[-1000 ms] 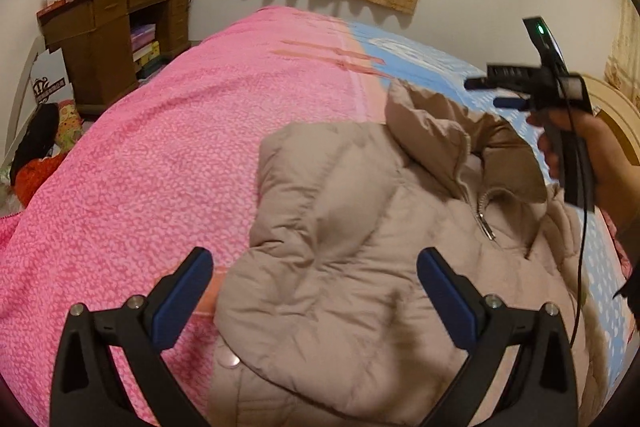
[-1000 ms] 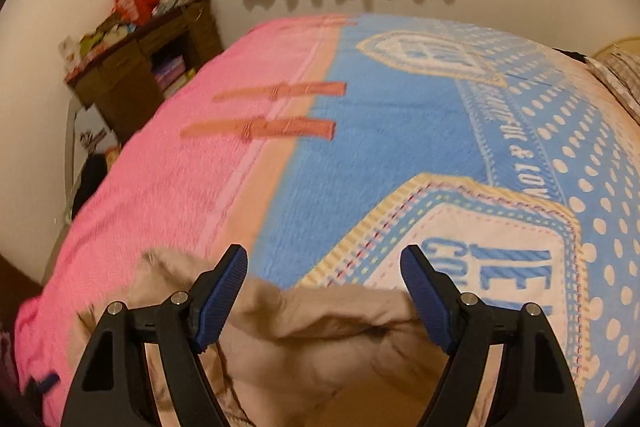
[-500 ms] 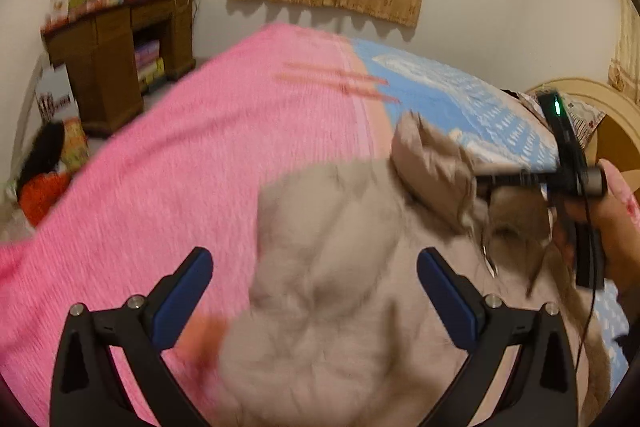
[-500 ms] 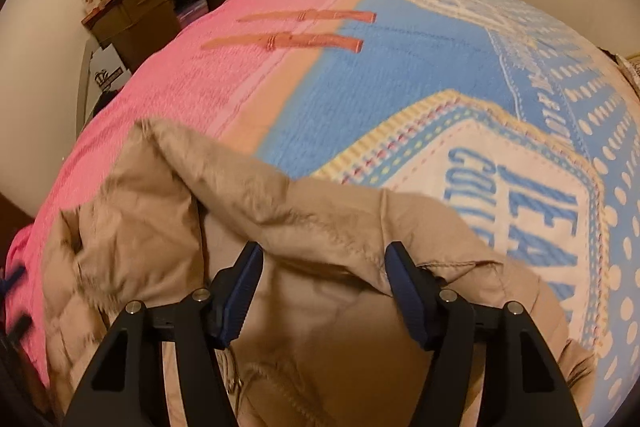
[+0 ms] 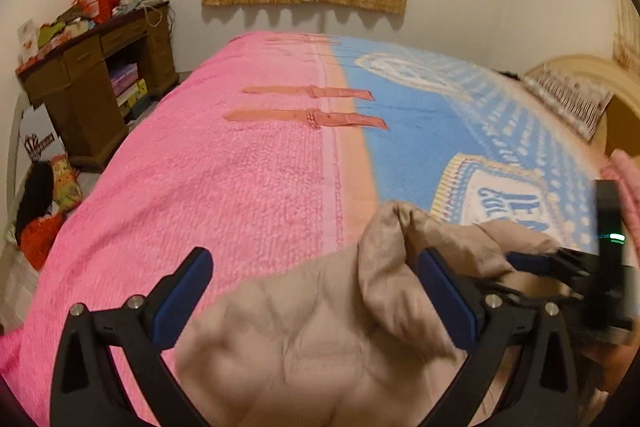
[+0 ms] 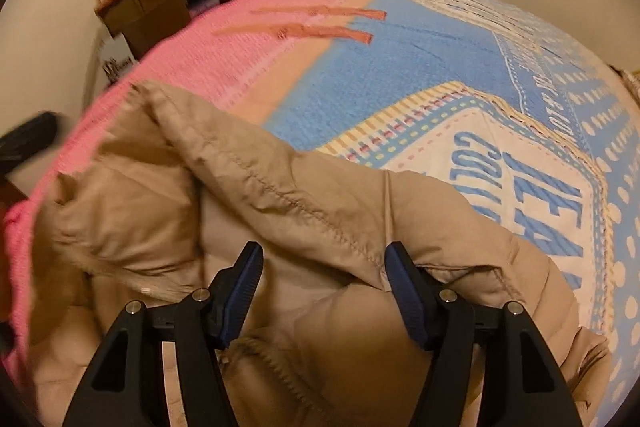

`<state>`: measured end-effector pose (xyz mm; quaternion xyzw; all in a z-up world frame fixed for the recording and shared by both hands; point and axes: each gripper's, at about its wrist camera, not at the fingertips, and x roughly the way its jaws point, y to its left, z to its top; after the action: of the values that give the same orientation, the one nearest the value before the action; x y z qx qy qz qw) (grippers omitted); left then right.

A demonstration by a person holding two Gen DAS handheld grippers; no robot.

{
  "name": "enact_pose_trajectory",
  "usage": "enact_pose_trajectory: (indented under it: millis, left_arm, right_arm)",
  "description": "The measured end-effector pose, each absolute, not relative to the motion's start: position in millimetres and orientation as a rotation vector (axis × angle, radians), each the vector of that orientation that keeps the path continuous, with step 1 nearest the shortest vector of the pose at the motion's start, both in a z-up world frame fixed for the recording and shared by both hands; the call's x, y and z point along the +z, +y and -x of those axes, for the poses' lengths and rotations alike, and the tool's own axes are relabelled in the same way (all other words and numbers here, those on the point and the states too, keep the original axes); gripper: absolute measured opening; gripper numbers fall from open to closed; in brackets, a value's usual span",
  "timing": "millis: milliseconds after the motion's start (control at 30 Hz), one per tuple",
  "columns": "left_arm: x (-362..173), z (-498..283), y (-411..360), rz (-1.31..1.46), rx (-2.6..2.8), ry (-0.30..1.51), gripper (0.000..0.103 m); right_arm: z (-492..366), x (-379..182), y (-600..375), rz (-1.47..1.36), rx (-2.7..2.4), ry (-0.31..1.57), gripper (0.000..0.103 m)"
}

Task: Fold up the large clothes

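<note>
The puffer jacket (image 6: 304,227), a beige quilted garment, is lying on the bed (image 5: 240,179) across the seam where the pink blanket meets the blue printed one, at the near edge of both views. All places below are given relative to the jacket.

**Handling.** The jacket is appearing light for its bulk, soft and springy. The padding is likely to push back against a crease, so a fold may reopen unless pressed flat. The shell fabric looks smooth and may slip between pads. The zipper (image 6: 280,363) running down the front is the only stiff line.

**Where to take hold.** The stitched collar edge (image 6: 320,223) is offering the firmest bite: it is doubled, seamed fabric. Quilted panels are puffing up and giving a poor purchase.

**Right gripper** (image 6: 324,291). Its jaws have just been closing and are standing part-way apart, straddling the collar edge. The right blue pad is touching the fabric; the left pad shows a gap, so no firm grasp is evident.

**Left gripper** (image 5: 316,303). Its fingers are spread wide and released, hovering over the jacket's left shoulder panel, with a raised fold beside the right finger. Nothing is being gripped.

**Caution.** Lifting by one thin layer may be dragging the whole garment off line.
</note>
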<state>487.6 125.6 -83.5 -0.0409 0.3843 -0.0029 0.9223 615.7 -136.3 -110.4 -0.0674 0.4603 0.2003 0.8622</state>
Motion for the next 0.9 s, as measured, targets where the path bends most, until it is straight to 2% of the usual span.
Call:
enact_pose_trajectory:
  millis: [100, 167, 200, 267, 300, 333, 467, 500, 533, 567, 667, 733, 800, 900]
  left_arm:
    - [-104.5, -511.7, 119.6, 0.044, -0.006, 0.851, 0.103]
    - [-123.8, -518.0, 117.2, 0.037, -0.021, 0.902, 0.09]
    - [-131.6, -517.8, 115.9, 0.022, -0.029, 0.915, 0.077]
    - [-136.1, -514.9, 115.0, 0.014, -0.061, 0.898, 0.065]
    - [-134.5, -513.7, 112.5, 0.016, -0.074, 0.889, 0.055]
    - [-134.1, -512.6, 111.1, 0.019, -0.094, 0.888, 0.043]
    - [-129.0, -506.2, 96.0, -0.052, -0.14, 0.884, 0.021]
    - [-127.2, -505.7, 94.0, -0.056, -0.15, 0.885, 0.017]
    - [-123.7, -502.6, 92.4, -0.061, -0.157, 0.882, 0.016]
    - [-120.4, -500.4, 91.9, -0.065, -0.155, 0.876, 0.016]
    - [-114.4, -487.5, 99.9, -0.063, -0.168, 0.875, 0.016]
    - [-122.8, -482.3, 104.6, -0.07, -0.194, 0.92, 0.016]
    - [-127.2, -474.8, 110.5, -0.055, -0.186, 0.926, 0.017]
    - [-109.5, -454.4, 119.6, 0.04, -0.236, 0.855, 0.025]
  right_arm:
    - [-613.7, -105.9, -140.9, 0.165, 0.414, 0.949, 0.065]
    - [-611.6, -94.3, -151.4, 0.129, 0.411, 0.899, 0.064]
    - [-609.0, -83.2, -160.3, 0.114, 0.373, 0.839, 0.064]
    - [-609.2, -70.0, -171.7, 0.128, 0.307, 0.772, 0.065]
    - [-610.8, -67.8, -175.5, 0.127, 0.291, 0.762, 0.065]
    - [-616.2, -67.5, -181.9, 0.117, 0.259, 0.762, 0.065]
    - [-640.4, -103.5, -179.1, 0.199, 0.225, 0.926, 0.064]
    - [-640.5, -110.4, -177.0, 0.224, 0.22, 0.941, 0.058]
    - [-637.0, -109.6, -177.0, 0.226, 0.223, 0.918, 0.034]
    - [-634.2, -105.2, -177.9, 0.215, 0.231, 0.898, 0.028]
    - [-617.7, -86.0, -174.8, 0.229, 0.261, 0.844, 0.019]
    - [-607.0, -84.7, -170.1, 0.283, 0.286, 0.845, 0.019]
    - [-600.5, -103.1, -166.5, 0.347, 0.289, 0.9, 0.019]
    - [-591.3, -126.4, -175.3, 0.343, 0.287, 0.913, 0.019]
